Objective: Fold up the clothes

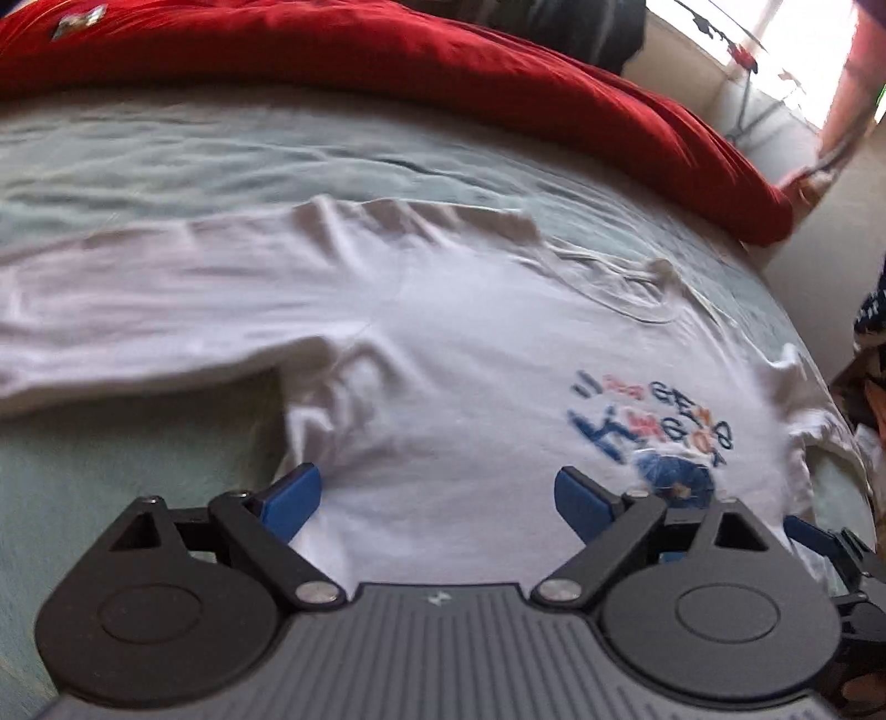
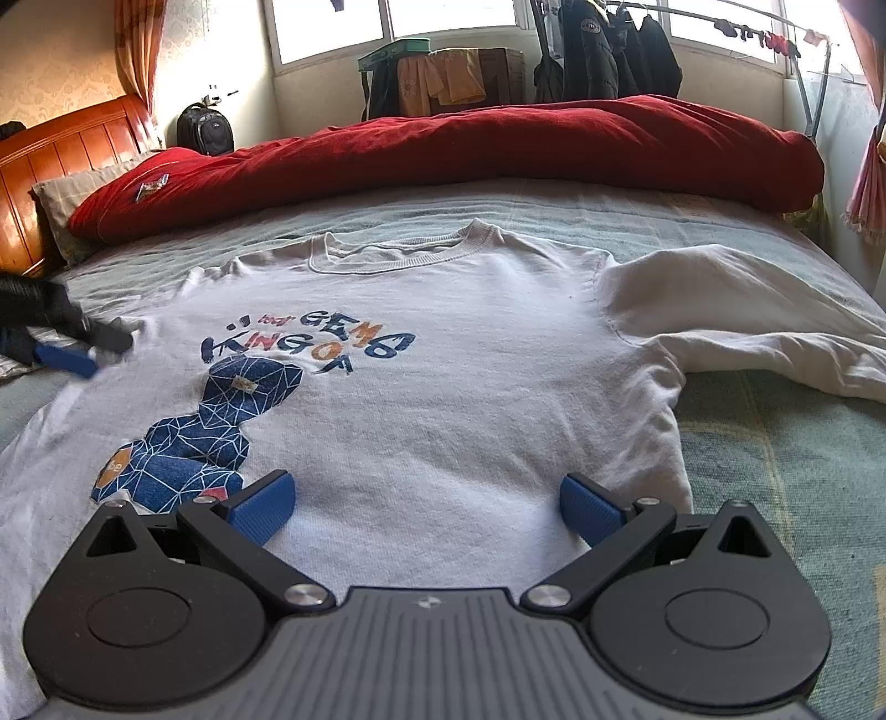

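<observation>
A white long-sleeved sweatshirt (image 2: 470,399) lies flat and face up on the bed, collar (image 2: 398,255) at the far side. Its chest carries a blue and orange print (image 2: 221,410). One sleeve (image 2: 747,315) stretches out to the right. My right gripper (image 2: 426,507) hovers open over the hem area, nothing between its fingers. In the blurred left wrist view, my left gripper (image 1: 437,498) stands open over the sweatshirt (image 1: 443,360) beside the print (image 1: 653,432), its jaws bare. The other sleeve (image 1: 138,310) runs off to the left there.
The pale green bedcover (image 2: 775,471) lies under the sweatshirt. A rolled red duvet (image 2: 443,149) crosses the far side of the bed, by a pillow (image 2: 61,194) and wooden headboard (image 2: 66,155). A backpack (image 2: 205,127) and hanging dark jackets (image 2: 609,50) stand by the window.
</observation>
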The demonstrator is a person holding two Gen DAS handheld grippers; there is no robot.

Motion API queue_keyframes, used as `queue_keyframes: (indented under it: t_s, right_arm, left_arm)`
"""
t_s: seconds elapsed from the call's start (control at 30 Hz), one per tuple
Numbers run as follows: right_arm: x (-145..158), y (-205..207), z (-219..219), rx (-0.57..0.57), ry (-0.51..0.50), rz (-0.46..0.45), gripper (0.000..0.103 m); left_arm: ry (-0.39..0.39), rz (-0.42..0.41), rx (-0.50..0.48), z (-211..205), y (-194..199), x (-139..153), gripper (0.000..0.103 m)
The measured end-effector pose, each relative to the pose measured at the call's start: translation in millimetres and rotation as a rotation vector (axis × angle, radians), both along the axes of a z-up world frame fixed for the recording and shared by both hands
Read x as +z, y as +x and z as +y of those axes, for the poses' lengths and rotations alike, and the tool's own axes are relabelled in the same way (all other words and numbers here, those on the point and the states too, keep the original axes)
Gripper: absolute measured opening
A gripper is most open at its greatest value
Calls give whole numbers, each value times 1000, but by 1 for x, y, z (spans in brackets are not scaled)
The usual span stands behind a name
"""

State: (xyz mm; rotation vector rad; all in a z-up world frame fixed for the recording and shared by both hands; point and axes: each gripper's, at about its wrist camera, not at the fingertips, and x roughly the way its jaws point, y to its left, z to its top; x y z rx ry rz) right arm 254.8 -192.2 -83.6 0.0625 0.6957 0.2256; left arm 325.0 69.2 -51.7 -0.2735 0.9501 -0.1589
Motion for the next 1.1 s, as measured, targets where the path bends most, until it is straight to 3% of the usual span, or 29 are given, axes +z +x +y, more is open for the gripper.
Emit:
queue_keyframes:
  t_s: [0.13, 0.37, 0.5, 0.6, 0.73, 0.87, 1.03, 1.1]
  right_arm:
    - [1, 0, -1, 3, 5, 8, 103]
    - [1, -2, 0, 0, 0, 11, 103]
    - [2, -3, 0, -1, -2, 13, 103]
    - [1, -3, 0, -1, -7, 13, 103]
    - [1, -3, 0, 1, -10, 14, 103]
    - [1, -3, 0, 2, -16, 16, 103]
    - [7, -7, 5, 6, -43, 30, 103]
    - [14, -16, 12, 38, -43, 15, 103]
  left_arm:
    - [-13, 20, 10, 7, -32, 5, 91]
    - [58, 48, 20, 5, -85, 19, 91]
    - [-8, -15, -13, -5, -104, 28, 93]
    - [37, 47, -10, -13, -113, 14, 92]
    - [62, 30, 6, -15, -149, 8, 93]
    - [93, 73, 26, -26, -191, 11, 96]
    - [172, -38, 17, -48, -223, 14, 96]
    - [188, -30, 17, -50, -226, 9, 96]
